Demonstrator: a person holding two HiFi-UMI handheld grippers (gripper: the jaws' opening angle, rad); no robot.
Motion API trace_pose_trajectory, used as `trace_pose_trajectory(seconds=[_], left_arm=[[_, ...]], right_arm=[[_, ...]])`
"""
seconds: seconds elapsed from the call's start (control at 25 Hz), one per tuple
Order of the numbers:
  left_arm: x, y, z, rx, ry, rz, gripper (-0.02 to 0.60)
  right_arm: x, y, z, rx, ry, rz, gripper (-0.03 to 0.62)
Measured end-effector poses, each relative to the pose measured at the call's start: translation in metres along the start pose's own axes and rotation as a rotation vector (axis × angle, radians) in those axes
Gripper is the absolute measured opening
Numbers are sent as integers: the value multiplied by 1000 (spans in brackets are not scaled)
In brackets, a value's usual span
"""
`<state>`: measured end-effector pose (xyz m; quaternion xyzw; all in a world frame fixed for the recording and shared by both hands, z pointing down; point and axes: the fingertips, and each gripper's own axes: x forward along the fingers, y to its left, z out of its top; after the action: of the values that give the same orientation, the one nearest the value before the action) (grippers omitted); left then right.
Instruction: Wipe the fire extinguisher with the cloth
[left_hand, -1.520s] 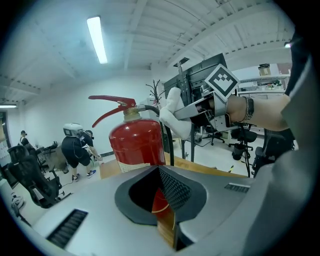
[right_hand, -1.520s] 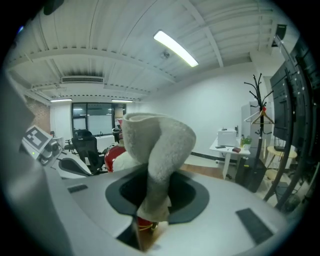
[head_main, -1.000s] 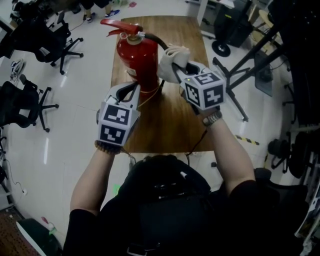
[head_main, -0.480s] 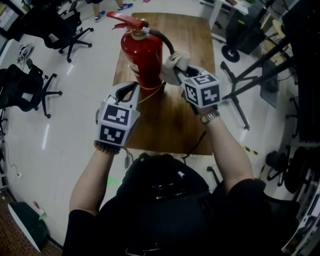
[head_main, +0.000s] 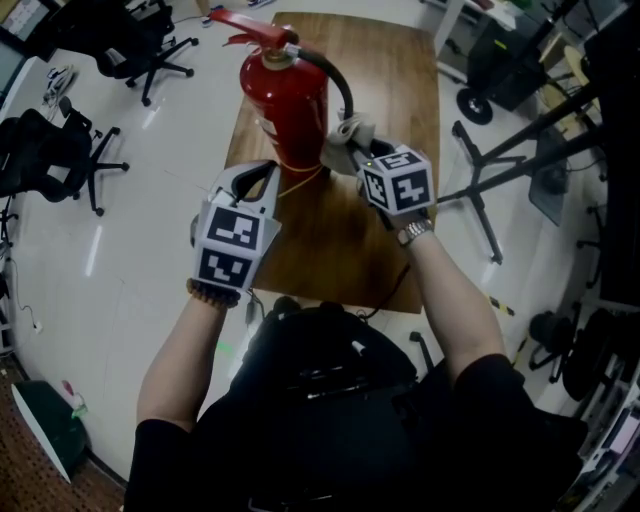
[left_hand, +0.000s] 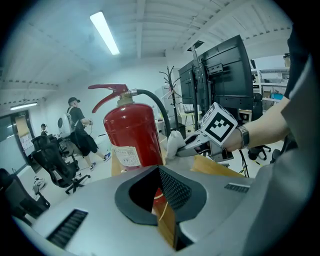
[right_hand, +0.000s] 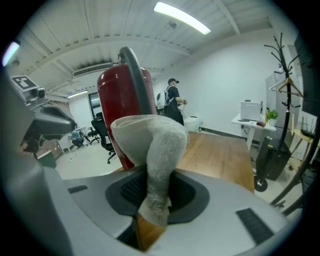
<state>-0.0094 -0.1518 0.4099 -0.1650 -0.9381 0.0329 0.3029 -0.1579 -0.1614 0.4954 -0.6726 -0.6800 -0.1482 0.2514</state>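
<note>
A red fire extinguisher (head_main: 285, 100) with a black hose (head_main: 343, 82) stands upright on the wooden table (head_main: 345, 235). My right gripper (head_main: 347, 152) is shut on a bunched pale cloth (head_main: 352, 133), which lies against the cylinder's right side just under the hose. In the right gripper view the cloth (right_hand: 149, 142) stands up out of the jaws in front of the extinguisher (right_hand: 116, 102). My left gripper (head_main: 262, 176) is shut with nothing in it, near the cylinder's lower left. The left gripper view shows the extinguisher (left_hand: 131, 134), the cloth (left_hand: 175, 143) and the right gripper (left_hand: 186, 149).
Black office chairs (head_main: 52, 165) stand on the pale floor left of the table. Black stand legs (head_main: 482, 190) and equipment crowd the right side. A person (left_hand: 79, 131) stands far behind; monitors (left_hand: 222, 80) and a coat stand (right_hand: 286, 87) are beyond the table.
My right gripper has slid the cloth downward along the extinguisher's right side. The left gripper has stayed nearly in place by the cylinder's base.
</note>
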Motion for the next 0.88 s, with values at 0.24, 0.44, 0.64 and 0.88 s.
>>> trace_pose_trajectory(seconds=[0.24, 0.44, 0.64, 0.88], left_arm=[[3, -2, -4, -4, 21, 16, 0], [4, -1, -8, -9, 36, 34, 0], [4, 2, -12, -22, 47, 50, 0], [3, 3, -18, -37, 57, 67, 0]], right_arm=[[20, -2, -22, 4, 46, 15, 110], [35, -3, -36, -2, 80, 24, 110], [48, -4, -52, -9, 122, 31, 110], [62, -3, -73, -17, 172, 34, 110]])
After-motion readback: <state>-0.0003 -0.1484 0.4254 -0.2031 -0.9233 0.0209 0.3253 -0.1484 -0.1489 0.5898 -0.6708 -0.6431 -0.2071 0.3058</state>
